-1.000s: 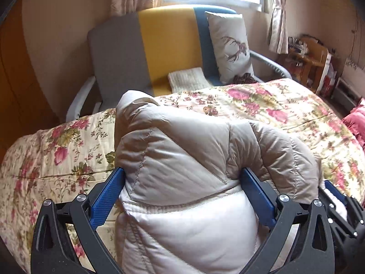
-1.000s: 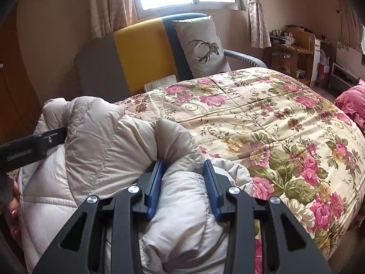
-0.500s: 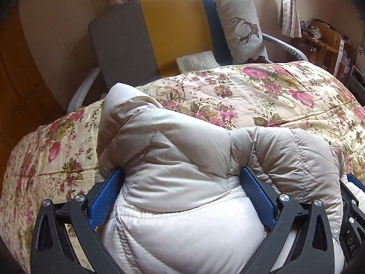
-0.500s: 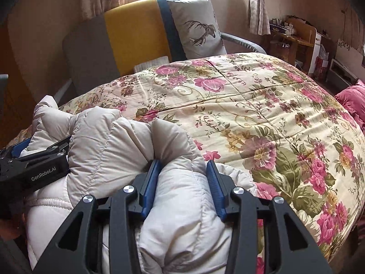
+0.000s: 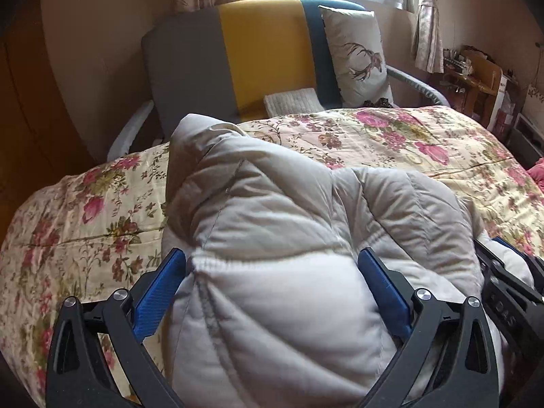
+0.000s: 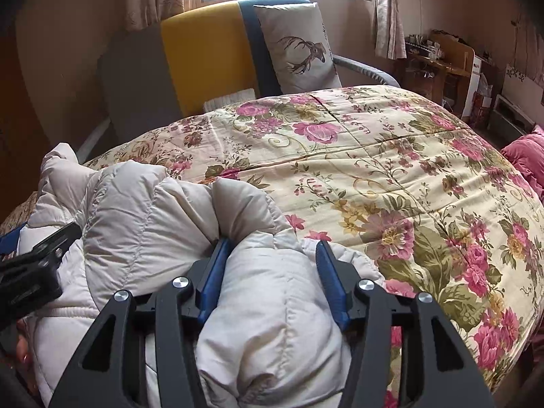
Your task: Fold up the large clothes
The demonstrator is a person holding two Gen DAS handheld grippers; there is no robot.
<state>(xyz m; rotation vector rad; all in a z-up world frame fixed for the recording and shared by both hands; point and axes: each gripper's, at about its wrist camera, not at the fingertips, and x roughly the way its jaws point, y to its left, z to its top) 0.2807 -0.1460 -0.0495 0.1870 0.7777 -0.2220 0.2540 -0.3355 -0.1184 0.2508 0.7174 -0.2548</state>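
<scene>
A puffy beige down jacket (image 5: 272, 224) lies bunched at the near edge of a bed with a floral quilt (image 5: 408, 142). My left gripper (image 5: 272, 261) has its blue pads wide apart around a thick fold of the jacket, which bulges between them. My right gripper (image 6: 272, 251) holds another thick fold of the same jacket (image 6: 142, 210) between its pads, which have opened wider. The right gripper's body shows at the right edge of the left wrist view (image 5: 510, 306); the left gripper's shows at the left of the right wrist view (image 6: 30, 272).
The quilt (image 6: 374, 170) covers the bed ahead and to the right. Behind the bed stands a grey, yellow and blue sofa (image 5: 244, 61) with a deer-print cushion (image 5: 357, 57) and a folded white knit (image 5: 292, 102). A wooden desk (image 6: 442, 64) stands far right. A pink pillow (image 6: 527, 156) lies at the right.
Both grippers dipped towards the bed with the jacket, then tilted up again. The right gripper's pads have spread wider around its fold. The left pads stay the same width.
</scene>
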